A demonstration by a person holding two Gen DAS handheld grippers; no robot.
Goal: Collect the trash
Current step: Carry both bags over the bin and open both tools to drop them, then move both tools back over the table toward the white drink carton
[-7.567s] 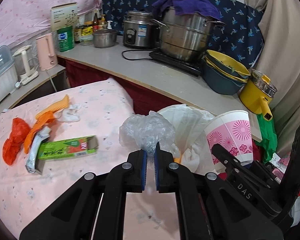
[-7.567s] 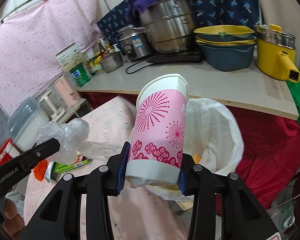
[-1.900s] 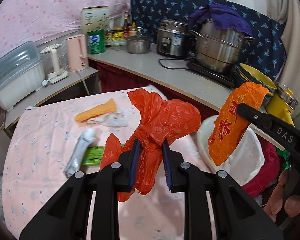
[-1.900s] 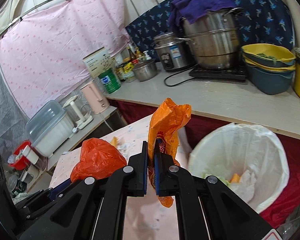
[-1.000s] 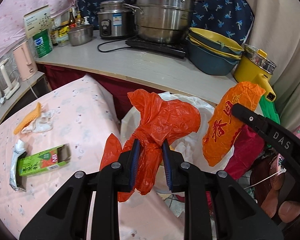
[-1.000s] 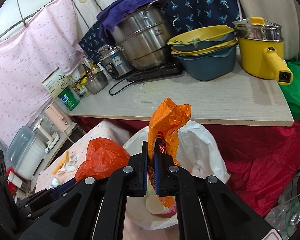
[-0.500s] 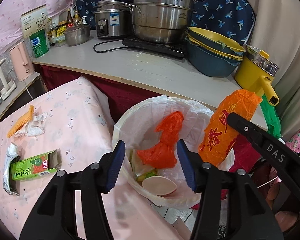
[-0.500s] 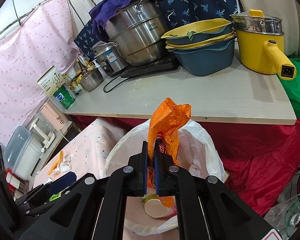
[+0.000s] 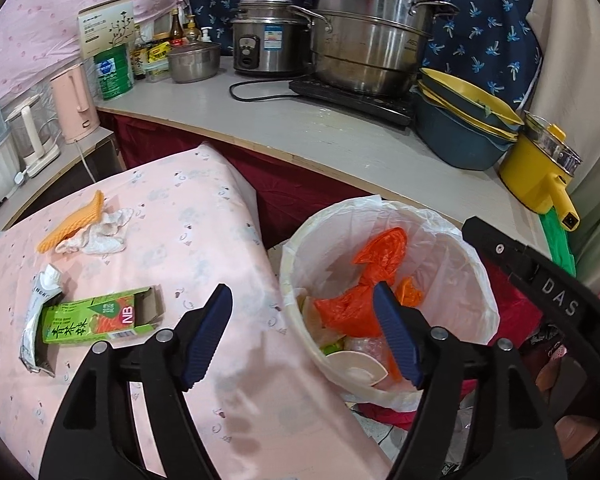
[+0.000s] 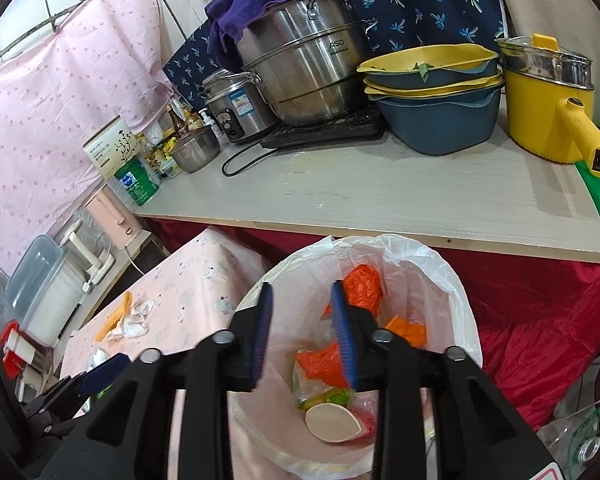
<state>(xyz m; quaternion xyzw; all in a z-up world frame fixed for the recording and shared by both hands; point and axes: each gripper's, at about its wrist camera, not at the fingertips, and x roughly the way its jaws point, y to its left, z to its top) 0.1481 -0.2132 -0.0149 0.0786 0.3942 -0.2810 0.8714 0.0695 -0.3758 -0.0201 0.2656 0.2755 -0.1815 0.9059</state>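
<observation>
Left gripper (image 9: 304,320) gapes wide and empty between the table (image 9: 204,224) and bin (image 9: 476,264); right gripper (image 10: 302,332), moderately open, holds nothing above the bin, where the orange bags (image 10: 362,284) lie.

Left wrist cam looks fwd and down over the pink table (image 9: 204,216) edge, bin (image 9: 476,264) close at right. Right wrist cam sits nearly above the same bin (image 10: 456,280), facing the counter (image 10: 380,196). Both share bin, counter w/ pots, table corner.
</observation>
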